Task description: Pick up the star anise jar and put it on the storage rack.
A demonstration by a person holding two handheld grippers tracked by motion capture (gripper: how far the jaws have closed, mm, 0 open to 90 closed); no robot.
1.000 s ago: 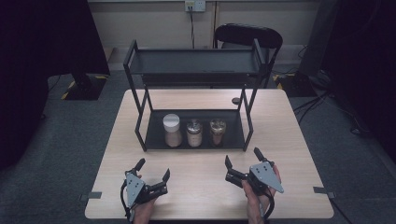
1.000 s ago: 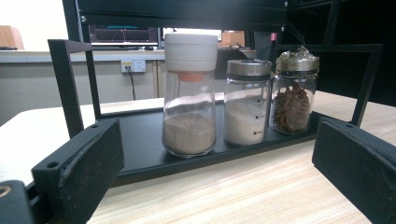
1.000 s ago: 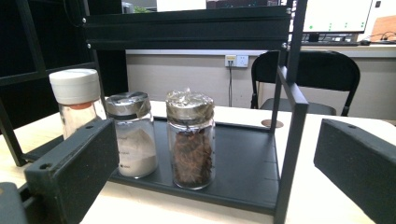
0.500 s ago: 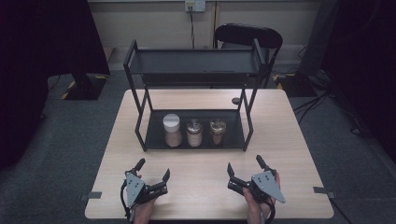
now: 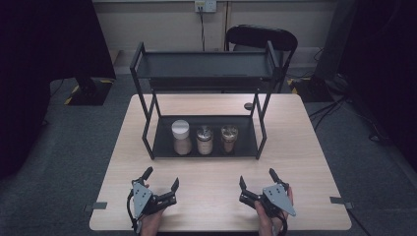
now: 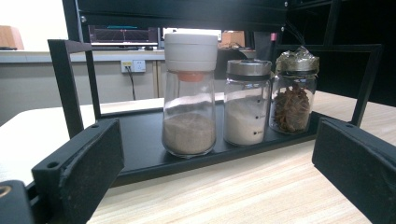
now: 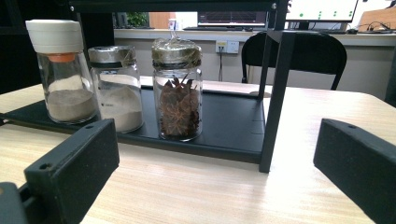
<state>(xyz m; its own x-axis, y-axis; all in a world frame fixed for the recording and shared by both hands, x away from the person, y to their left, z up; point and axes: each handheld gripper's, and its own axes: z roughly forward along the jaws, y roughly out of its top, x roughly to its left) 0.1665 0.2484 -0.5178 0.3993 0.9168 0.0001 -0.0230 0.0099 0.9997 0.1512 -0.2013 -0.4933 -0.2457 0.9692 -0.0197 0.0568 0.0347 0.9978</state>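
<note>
Three glass jars stand in a row on the lower shelf of a black two-tier rack (image 5: 246, 147). The white-capped jar of tan powder (image 5: 181, 137) (image 6: 189, 95) (image 7: 64, 70) is leftmost, a silver-lidded jar of white powder (image 5: 204, 140) (image 6: 246, 102) (image 7: 116, 88) is in the middle, and a jar of star anise (image 5: 228, 138) (image 6: 294, 91) (image 7: 177, 91) is on the right. My left gripper (image 5: 161, 180) (image 6: 215, 172) rests open near the table's front edge. My right gripper (image 5: 256, 181) (image 7: 215, 172) rests open beside it, nothing between its jaws.
The rack's upper shelf (image 5: 204, 66) looks bare. A small dark round object (image 5: 248, 105) lies on the wooden table (image 5: 295, 147) behind the rack. A black chair (image 5: 260, 38) stands beyond the far edge. Bare tabletop separates the grippers from the rack.
My right gripper has drawn back slightly toward the front edge and shifted a little right. The left gripper and jars have stayed put.
</note>
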